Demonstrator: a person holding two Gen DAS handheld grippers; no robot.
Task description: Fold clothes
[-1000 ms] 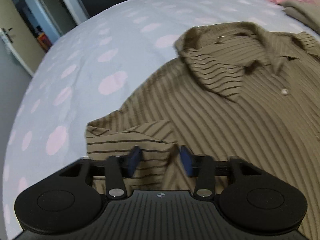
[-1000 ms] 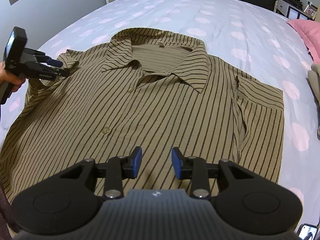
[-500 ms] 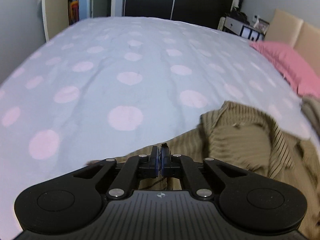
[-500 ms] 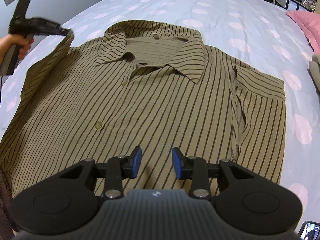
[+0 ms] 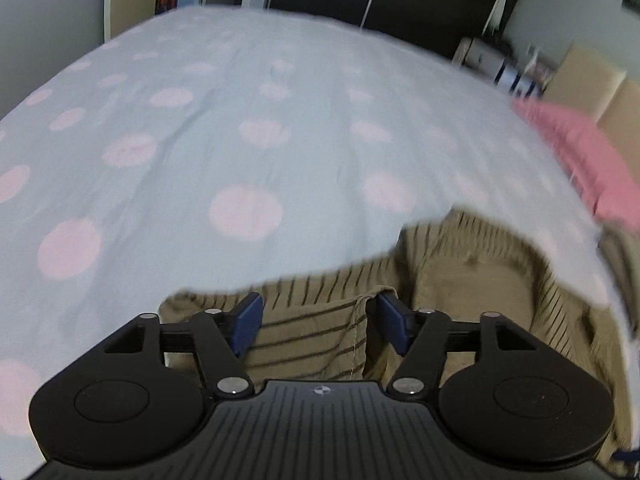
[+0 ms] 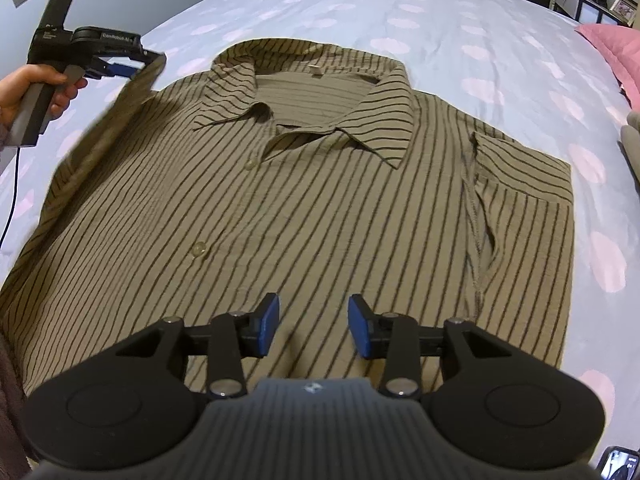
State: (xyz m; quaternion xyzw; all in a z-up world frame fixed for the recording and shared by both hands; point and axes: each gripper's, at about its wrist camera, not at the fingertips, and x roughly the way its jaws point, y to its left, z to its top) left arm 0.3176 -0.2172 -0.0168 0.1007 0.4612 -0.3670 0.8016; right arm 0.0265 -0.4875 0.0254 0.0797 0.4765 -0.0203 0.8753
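An olive shirt [image 6: 320, 200] with dark stripes lies face up and buttoned on the bed, collar at the far side. Its right-hand sleeve [image 6: 520, 200] is folded in over the body. In the right wrist view, a hand holds my left gripper [image 6: 120, 66] at the upper left, and the other sleeve [image 6: 132, 88] rises blurred toward it. In the left wrist view, my left gripper [image 5: 320, 322] is open, with the sleeve's hemmed edge [image 5: 308, 336] loose between the blue pads. My right gripper [image 6: 314, 324] hovers open over the shirt's lower front, holding nothing.
The bedspread [image 6: 440, 20] is pale blue with pink dots. A pink pillow [image 6: 616, 48] and another garment [image 6: 632, 140] lie at the right edge. A phone [image 6: 620, 464] shows at the bottom right. Dark wardrobe doors stand beyond the bed.
My left gripper shut on the sleeve, lifted it, and has now opened; the fabric lies loose between its pads. The right gripper stayed open and barely moved.
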